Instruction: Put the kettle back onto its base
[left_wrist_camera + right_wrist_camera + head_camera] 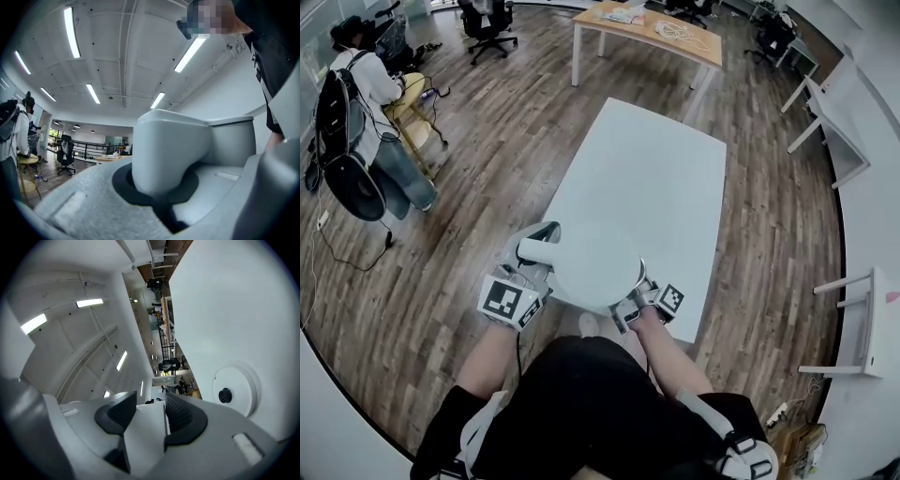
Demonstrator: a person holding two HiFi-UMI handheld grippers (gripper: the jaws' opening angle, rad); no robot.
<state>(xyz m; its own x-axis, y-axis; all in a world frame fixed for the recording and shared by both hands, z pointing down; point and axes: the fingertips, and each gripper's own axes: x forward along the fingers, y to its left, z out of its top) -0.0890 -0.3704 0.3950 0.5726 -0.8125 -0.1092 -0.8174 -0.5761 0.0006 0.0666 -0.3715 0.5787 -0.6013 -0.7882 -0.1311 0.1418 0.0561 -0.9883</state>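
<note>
My left tongs (534, 272) clamping tight on kettle (591, 262) handle (168, 154), right tongs (633, 307) pinching its edge. Holding kettle over near end of table (656, 178). Base (234, 390) hiding beneath from above, so probably risking off-centre landing and tipping.

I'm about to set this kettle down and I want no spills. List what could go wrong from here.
1. The kettle hangs by the table's near edge, so a slip could drop it to the floor.
2. The right gripper pinches only a thin white part of it, and that hold may twist loose.
3. The base is white on white, so landing off-centre would likely leave the kettle tilted.
</note>
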